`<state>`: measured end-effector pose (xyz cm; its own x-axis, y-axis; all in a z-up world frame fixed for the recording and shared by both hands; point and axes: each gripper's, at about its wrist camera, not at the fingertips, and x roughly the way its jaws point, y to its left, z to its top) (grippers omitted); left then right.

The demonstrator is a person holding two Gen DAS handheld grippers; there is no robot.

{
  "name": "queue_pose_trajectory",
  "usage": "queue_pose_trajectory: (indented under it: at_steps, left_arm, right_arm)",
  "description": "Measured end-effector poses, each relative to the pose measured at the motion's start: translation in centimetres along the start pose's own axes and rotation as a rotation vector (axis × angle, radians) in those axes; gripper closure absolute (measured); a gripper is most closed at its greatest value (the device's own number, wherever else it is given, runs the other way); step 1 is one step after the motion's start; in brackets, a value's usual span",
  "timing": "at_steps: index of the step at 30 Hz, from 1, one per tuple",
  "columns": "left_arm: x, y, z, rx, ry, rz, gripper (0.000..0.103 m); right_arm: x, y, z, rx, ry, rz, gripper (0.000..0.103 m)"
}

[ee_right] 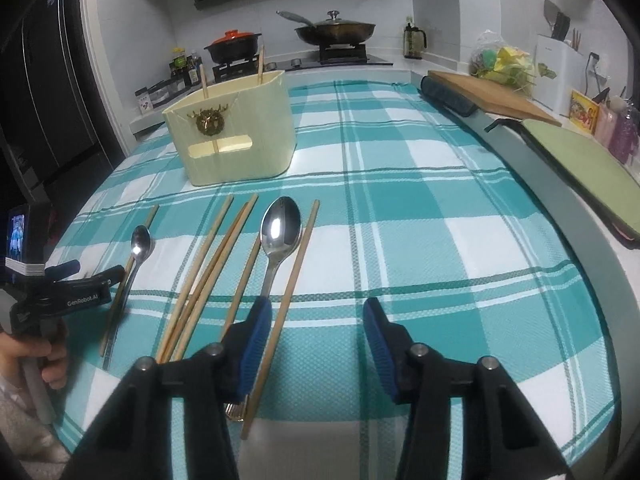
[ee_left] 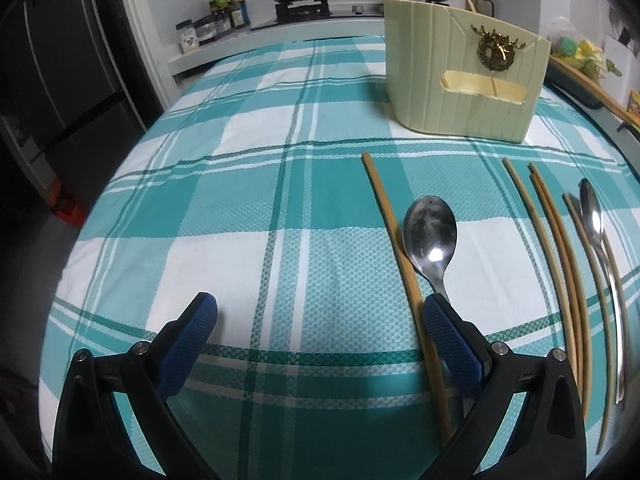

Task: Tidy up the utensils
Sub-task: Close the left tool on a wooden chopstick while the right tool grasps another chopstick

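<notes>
A cream utensil holder (ee_left: 460,84) (ee_right: 236,140) stands at the back of the checked cloth, with two chopsticks (ee_right: 261,60) upright in it. Several more chopsticks and two steel spoons lie in a row in front of it. My left gripper (ee_left: 320,312) is open low over the cloth. One chopstick (ee_left: 400,240) runs just inside its right finger (ee_left: 448,332), and the spoon (ee_left: 430,228) has its handle passing behind that finger. My right gripper (ee_right: 316,320) is open. A chopstick (ee_right: 296,280) lies between its fingers beside the left one, which covers the handle of the large spoon (ee_right: 280,228).
A stove with a red-lidded pot (ee_right: 234,46) and a lidded pan (ee_right: 336,30) sits behind the table. Bottles (ee_left: 224,16) stand at the back left, beside a dark fridge (ee_left: 60,80). A cutting board (ee_right: 492,92) and a green mat (ee_right: 580,164) line the right edge. A hand (ee_right: 24,356) holds the left tool.
</notes>
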<state>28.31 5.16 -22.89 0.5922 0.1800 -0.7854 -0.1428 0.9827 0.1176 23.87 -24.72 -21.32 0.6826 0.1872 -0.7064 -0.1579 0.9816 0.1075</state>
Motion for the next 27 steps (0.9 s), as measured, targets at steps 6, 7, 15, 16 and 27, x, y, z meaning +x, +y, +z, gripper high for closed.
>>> queue_pose_trajectory:
  at_steps: [6, 7, 15, 16, 27]
  left_arm:
    - [0.3, -0.4, -0.1, 0.022, 0.01, 0.001, 0.002]
    - [0.4, -0.6, -0.3, 0.029, 0.012, 0.001, 0.003]
    - [-0.7, -0.9, -1.0, 0.027, 0.012, -0.117, 0.059]
    - [-0.9, -1.1, -1.1, 0.035, 0.009, -0.122, 0.065]
    - [-3.5, 0.5, -4.4, 0.04, 0.035, -0.177, 0.097]
  right_arm:
    - [4.2, 1.2, 1.0, -0.016, 0.087, 0.067, 0.079]
    - [4.9, 1.4, 1.1, -0.021, 0.097, 0.071, 0.081]
    - [6.9, 2.1, 1.0, -0.094, 0.146, 0.01, 0.095]
    - [6.7, 2.0, 0.8, -0.093, 0.146, 0.0, 0.096]
    - [3.6, -0.9, -1.8, -0.081, 0.164, -0.043, 0.097]
